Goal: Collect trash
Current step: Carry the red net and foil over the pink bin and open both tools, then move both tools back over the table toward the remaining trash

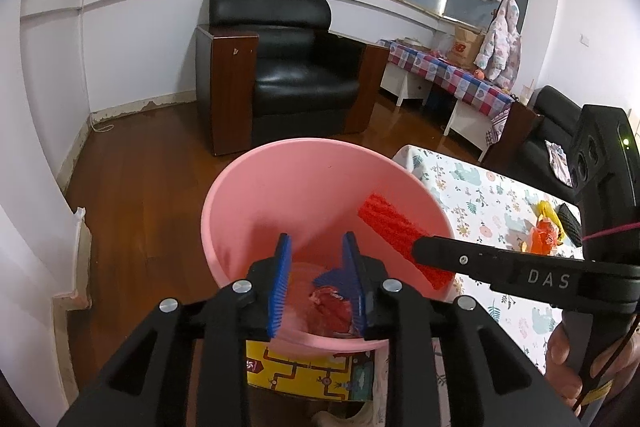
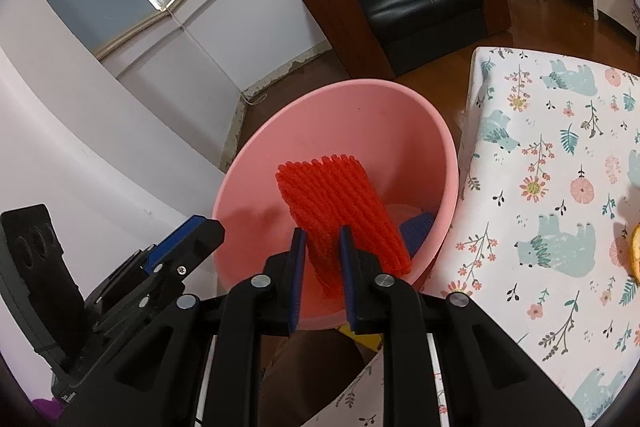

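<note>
**Q:** Grip state, right side?

**A:** My right gripper (image 2: 323,273) is clamped on a red foam net sleeve (image 2: 340,207), the ribbed kind that wraps fruit. I pinch it at its near end so the rest juts forward over the mouth of the pink bin (image 2: 448,163). The left wrist view confirms it: the sleeve (image 1: 396,231) hangs inside the rim line, above the hollow. Held there, it should fall in, not onto the floor.

**Q:** And the left?

**A:** My left gripper (image 1: 318,281) holds nothing, its blue pads spread apart. It hovers over the near edge of the bin (image 1: 248,187), looking straight down into it. A reddish crumpled scrap (image 1: 332,311) lies at the bottom, with a blue piece (image 1: 334,277) beside it that I cannot identify.

**Q:** Why is the bin there?

**A:** It stands just beside the corner of the table with the floral bear cloth (image 2: 540,187), a short carry from the trash.

**Q:** What remains?

**A:** My judgement: release comes next. Orange and yellow wrappers (image 1: 546,231) lie on the cloth (image 1: 480,195), not yet collected.
</note>
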### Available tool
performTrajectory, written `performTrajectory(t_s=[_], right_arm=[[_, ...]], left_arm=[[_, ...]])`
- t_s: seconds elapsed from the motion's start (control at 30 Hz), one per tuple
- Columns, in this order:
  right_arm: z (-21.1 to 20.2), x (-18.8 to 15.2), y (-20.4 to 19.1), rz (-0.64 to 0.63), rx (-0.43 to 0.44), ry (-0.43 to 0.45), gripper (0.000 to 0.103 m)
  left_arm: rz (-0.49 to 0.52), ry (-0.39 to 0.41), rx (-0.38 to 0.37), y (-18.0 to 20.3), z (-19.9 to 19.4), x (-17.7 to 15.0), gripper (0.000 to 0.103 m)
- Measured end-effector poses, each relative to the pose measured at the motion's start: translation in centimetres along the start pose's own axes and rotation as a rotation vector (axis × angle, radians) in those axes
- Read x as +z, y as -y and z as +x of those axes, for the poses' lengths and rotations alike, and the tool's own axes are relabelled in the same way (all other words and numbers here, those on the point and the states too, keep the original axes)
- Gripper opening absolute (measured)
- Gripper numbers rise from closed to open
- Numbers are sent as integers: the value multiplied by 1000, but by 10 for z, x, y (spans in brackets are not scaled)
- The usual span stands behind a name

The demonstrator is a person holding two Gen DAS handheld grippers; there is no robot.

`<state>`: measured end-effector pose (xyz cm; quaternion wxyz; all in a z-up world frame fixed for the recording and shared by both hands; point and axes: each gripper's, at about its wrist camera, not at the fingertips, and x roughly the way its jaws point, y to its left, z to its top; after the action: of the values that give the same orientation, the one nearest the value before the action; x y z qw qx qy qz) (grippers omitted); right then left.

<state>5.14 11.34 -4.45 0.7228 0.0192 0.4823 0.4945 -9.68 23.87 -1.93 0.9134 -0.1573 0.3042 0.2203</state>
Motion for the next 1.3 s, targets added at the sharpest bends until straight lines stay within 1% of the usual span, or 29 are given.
performTrajectory(t_s=[0.1, 0.13, 0.17, 0.23, 0.47, 0.73, 0.97, 1.3], right_arm=[[1, 1, 0, 2, -5, -2, 28], [1, 1, 0, 3, -6, -1, 33], [0, 1, 0, 5, -6, 2, 36], [-2, 0, 0, 5, -7, 7, 37], [-13, -4, 4, -8, -19, 33, 37], [-39, -18, 3, -66, -85, 85, 37], [-66, -30, 7, -83, -147, 138, 37], [-104, -56, 37, -61, -226, 185, 37]], left_arm=[[2, 0, -4, 1, 0, -1, 27], [2, 0, -5, 1, -1, 0, 28], [2, 0, -5, 2, -1, -1, 28], [4, 0, -8, 3, -2, -2, 29], [11, 2, -14, 10, -11, -6, 29], [5, -10, -37, 25, -17, -4, 31], [46, -3, -55, 44, -23, -5, 31], [107, -5, -89, 83, -28, -8, 31]])
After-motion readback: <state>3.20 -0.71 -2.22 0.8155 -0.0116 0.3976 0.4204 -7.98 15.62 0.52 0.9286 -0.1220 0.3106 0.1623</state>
